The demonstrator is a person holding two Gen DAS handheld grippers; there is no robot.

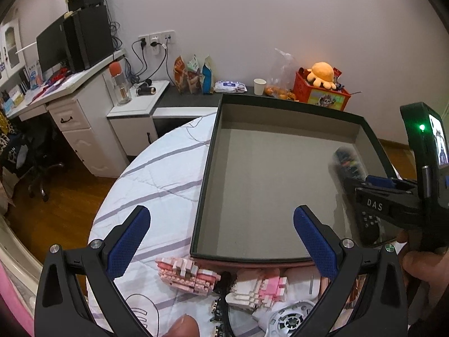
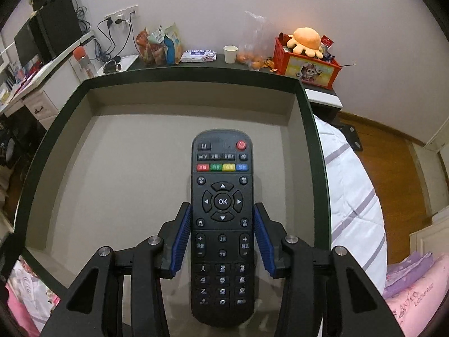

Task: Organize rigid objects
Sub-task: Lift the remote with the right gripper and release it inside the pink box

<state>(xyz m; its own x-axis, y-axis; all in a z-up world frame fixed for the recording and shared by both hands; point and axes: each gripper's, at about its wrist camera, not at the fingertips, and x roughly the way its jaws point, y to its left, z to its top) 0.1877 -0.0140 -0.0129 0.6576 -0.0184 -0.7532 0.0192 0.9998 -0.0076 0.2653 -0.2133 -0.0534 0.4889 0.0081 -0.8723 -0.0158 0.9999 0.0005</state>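
Right gripper (image 2: 222, 236) clamped on black remote (image 2: 221, 224) at mid-length, over the grey floor of the dark-rimmed box (image 2: 311, 129), nearer its right wall. Long axis along the fingers, power-button end toward the box's far wall, keypad up. Left gripper (image 1: 221, 241) spread wide, empty, above the box's near rim, pink brick models (image 1: 188, 273) just outside it.

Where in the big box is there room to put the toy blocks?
The dark-rimmed box with the grey floor is bare across its left and middle, from the far wall to the near rim. The right side is taken: the right gripper holds the black remote control there. Below the near rim it is crowded with pink and white brick models.
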